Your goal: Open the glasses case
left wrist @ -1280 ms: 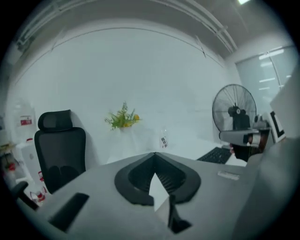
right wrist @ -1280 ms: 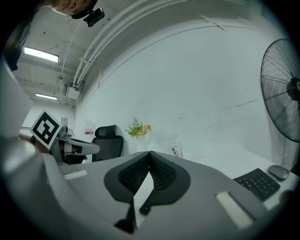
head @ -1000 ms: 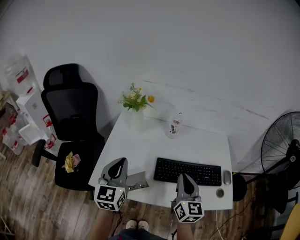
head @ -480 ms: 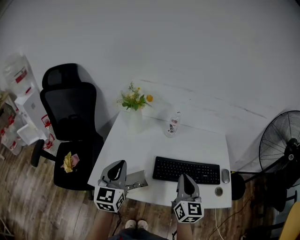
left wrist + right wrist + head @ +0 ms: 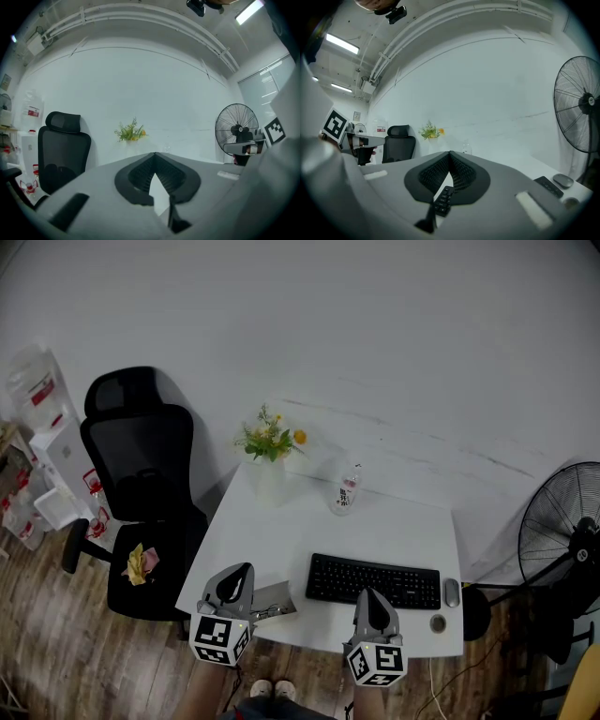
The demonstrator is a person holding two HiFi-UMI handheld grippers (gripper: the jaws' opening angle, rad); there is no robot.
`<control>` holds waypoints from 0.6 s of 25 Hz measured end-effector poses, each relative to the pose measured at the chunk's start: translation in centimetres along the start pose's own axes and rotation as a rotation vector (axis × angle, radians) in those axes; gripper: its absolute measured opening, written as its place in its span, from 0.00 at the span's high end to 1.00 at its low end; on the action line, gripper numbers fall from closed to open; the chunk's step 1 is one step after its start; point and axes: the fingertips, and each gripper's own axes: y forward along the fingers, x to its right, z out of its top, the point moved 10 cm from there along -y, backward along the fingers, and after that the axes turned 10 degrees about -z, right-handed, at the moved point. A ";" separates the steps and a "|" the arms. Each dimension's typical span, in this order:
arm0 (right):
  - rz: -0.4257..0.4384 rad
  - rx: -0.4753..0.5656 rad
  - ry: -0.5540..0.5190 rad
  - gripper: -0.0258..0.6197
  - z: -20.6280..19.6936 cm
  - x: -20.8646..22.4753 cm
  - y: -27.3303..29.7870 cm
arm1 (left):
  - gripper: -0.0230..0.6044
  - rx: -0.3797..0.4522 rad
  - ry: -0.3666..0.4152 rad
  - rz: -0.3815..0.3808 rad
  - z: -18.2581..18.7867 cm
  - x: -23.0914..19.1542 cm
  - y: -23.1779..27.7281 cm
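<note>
Both empty with jaws together, left gripper and right gripper hang at lower centre, with the apparent glasses case just beside the left one: this could be approach or retreat, since I cannot tell whether its lid is open.

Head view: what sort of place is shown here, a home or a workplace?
Most likely an office: a white desk carries a black keyboard and a mouse, a black swivel chair stands beside it, and a pedestal fan stands on the other side.
</note>
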 end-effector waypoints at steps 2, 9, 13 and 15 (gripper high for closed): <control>0.001 -0.001 0.002 0.95 -0.1 0.0 0.0 | 0.95 -0.003 -0.002 0.002 -0.2 0.0 -0.1; 0.006 -0.005 0.005 0.95 -0.1 0.0 0.0 | 0.95 -0.014 0.003 -0.001 -0.2 0.1 -0.1; 0.008 -0.005 0.007 0.95 -0.1 -0.1 0.1 | 0.95 -0.016 0.008 -0.003 -0.2 0.1 -0.1; 0.009 -0.004 0.007 0.95 -0.1 -0.1 0.1 | 0.95 -0.018 0.009 -0.003 -0.2 0.2 -0.1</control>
